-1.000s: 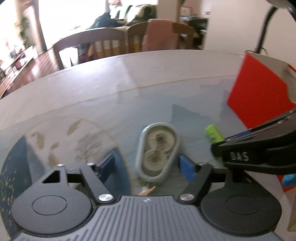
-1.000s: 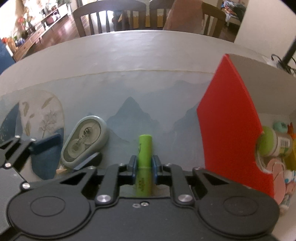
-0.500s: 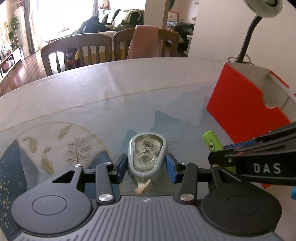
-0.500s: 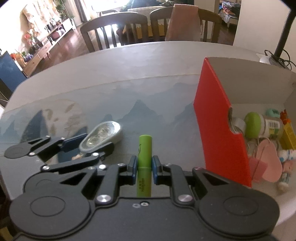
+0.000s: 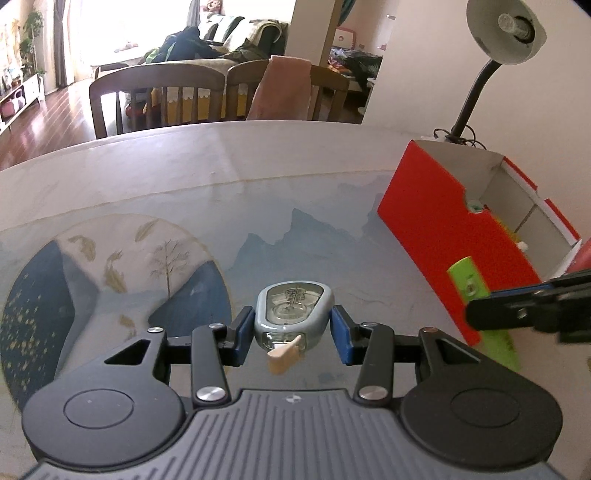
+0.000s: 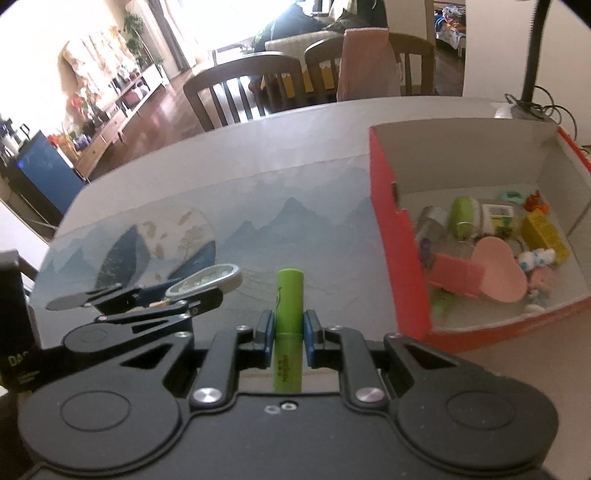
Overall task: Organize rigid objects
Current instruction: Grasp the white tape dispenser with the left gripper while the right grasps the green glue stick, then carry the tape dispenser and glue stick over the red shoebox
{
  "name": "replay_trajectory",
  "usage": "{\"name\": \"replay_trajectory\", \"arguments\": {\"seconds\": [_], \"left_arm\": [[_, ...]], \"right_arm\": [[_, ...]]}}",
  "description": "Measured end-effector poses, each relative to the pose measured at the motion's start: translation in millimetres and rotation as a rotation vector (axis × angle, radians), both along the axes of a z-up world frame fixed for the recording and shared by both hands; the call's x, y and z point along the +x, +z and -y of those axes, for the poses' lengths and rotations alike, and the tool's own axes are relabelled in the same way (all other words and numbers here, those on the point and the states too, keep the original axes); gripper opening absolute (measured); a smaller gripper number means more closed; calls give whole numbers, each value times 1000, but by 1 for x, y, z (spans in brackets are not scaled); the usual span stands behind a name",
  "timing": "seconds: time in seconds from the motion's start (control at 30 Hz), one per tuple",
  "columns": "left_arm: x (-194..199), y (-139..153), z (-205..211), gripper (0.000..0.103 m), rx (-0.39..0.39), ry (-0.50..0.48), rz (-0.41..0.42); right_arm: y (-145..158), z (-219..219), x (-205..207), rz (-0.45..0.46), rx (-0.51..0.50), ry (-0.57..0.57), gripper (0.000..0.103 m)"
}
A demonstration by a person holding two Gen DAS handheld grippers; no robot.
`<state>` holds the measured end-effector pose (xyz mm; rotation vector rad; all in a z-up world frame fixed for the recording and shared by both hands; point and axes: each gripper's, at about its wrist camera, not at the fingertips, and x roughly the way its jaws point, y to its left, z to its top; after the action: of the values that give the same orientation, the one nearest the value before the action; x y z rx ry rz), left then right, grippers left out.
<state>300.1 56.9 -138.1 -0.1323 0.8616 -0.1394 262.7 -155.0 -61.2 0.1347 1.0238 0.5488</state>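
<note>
From the left wrist camera, the left gripper (image 5: pixel 293 334) has its blue pads pressed on both sides of a grey oval correction-tape dispenser with a clear window (image 5: pixel 293 314), whose beige tip points back toward the camera; the dispenser is lifted above the desk mat printed with blue mountains and a round tree-and-leaves panel (image 5: pixel 155 258); the mat covers the near part of a pale round-edged desk (image 5: pixel 221 151); toward the desk's right edge stands an open red cardboard box with white inner walls (image 5: pixel 436 221); the right gripper (image 5: pixel 532 306) enters from the right, carrying a lime-green cylindrical tube (image 5: pixel 469 284) just in front of the box's near wall; a grey gooseneck desk lamp (image 5: pixel 502 33) rises behind the box; beyond the far edge are dark wooden dining chairs (image 5: pixel 155 96), one draped with a pink cloth, and a sofa by a bright window.

From the right wrist camera, the right gripper (image 6: pixel 290 338) is clamped on the green tube (image 6: pixel 290 306), which points forward above the mat (image 6: pixel 295 229); the box (image 6: pixel 391 236) lies to the right, holding small toys, a pink heart-shaped piece (image 6: pixel 496 275) and a yellow block (image 6: pixel 543 236); the left gripper (image 6: pixel 192 291) holds the dispenser (image 6: pixel 207 280) to the left; wooden flooring and a low cabinet with plants show at the far left.
</note>
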Motion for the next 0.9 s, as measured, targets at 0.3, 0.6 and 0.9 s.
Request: {"name": "replay_trajectory", "arguments": {"seconds": [0.3, 0.6, 0.9], "left_arm": [[-30, 47, 16, 43, -29, -16, 53], [-29, 91, 57, 43, -24, -51, 121], [5, 108, 117, 43, -1, -94, 153]], "right_arm": [[31, 50, -3, 60, 53, -50, 15], [42, 107, 24, 118, 44, -110, 15], [34, 159, 68, 148, 29, -170, 15]]}}
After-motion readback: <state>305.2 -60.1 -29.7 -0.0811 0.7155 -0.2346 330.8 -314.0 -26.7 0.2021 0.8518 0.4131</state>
